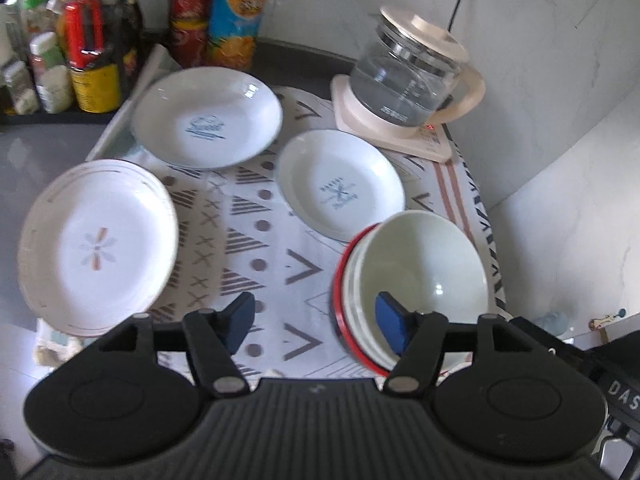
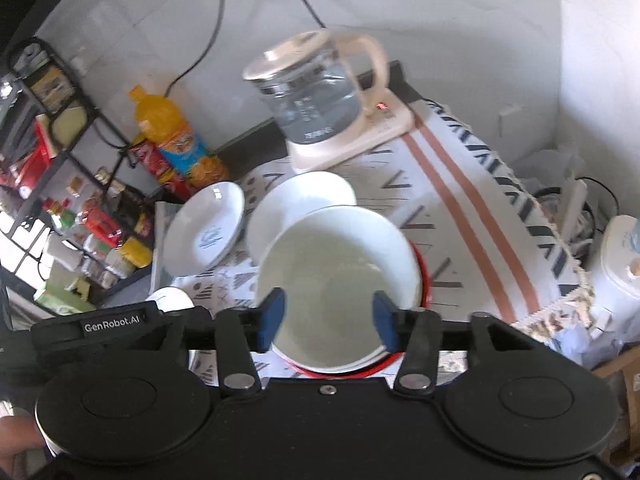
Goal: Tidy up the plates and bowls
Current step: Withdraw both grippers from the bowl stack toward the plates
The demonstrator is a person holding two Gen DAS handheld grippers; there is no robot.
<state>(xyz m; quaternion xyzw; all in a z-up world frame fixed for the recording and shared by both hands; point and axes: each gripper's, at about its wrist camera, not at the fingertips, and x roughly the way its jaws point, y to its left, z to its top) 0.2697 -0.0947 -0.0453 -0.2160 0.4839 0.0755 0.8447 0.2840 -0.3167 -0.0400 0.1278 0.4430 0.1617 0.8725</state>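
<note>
A white bowl (image 1: pixel 416 276) sits nested in a red-rimmed bowl (image 1: pixel 340 304) at the near right of the patterned cloth. Three white plates lie around it: a flower-print plate (image 1: pixel 98 246) at left, a blue-print plate (image 1: pixel 208 118) at the back, and a smaller plate (image 1: pixel 340 184) in the middle. My left gripper (image 1: pixel 316 320) is open over the cloth, its right pad in front of the bowls' left rim. My right gripper (image 2: pixel 329 318) is open above the white bowl (image 2: pixel 336 272), and its pads press on nothing. Behind that bowl lie two of the plates (image 2: pixel 208 228) (image 2: pixel 296 200).
A glass kettle (image 1: pixel 408 68) on a cream base stands at the back right, with its cord running up the wall. Bottles and jars (image 1: pixel 232 12) crowd the back left beside a black rack (image 2: pixel 60 168). The cloth's right edge (image 2: pixel 532 240) drops off toward clutter.
</note>
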